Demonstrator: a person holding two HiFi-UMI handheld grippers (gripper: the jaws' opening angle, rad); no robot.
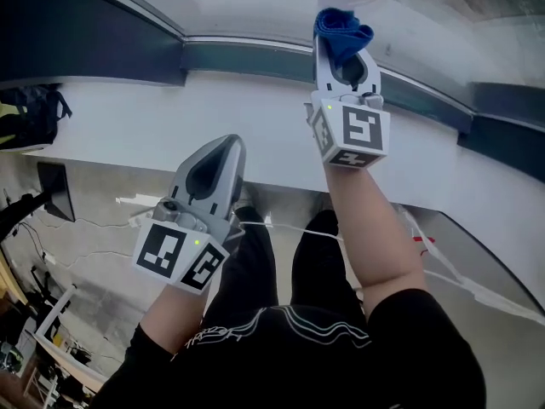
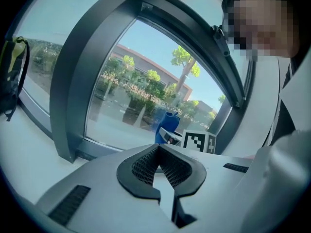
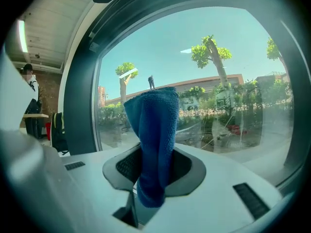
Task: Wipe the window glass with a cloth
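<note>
Got a blue cloth (image 3: 155,130) pinched in the right gripper (image 3: 154,168), jaws closed down tight on its lower part. Sticks up well past the jaw tips as a bunched, folded lump, with a short tail hanging out behind the pads. Pointed straight at the window glass (image 3: 218,81) and close to it, but can't tell if it's actually touching or just shy. Trees and a low building visible outside through the pane.

Same deal from the head view: raised out over the white sill (image 1: 170,126), cloth poking forward above the dark window frame (image 1: 247,58) along the bottom edge of the glass.

Hanging lower and nearer the body, the left gripper (image 1: 228,147), well apart from the cloth. Shut at the tips in its own view, pads meeting up front, nothing caught between them. Also catches the cloth from the side over there, just beyond the jaws and in front of the pane, plus the marker cube (image 2: 197,142) right beside it.

Off at the far left by the window, a dark backpack (image 2: 14,72) with yellow-green trim.
</note>
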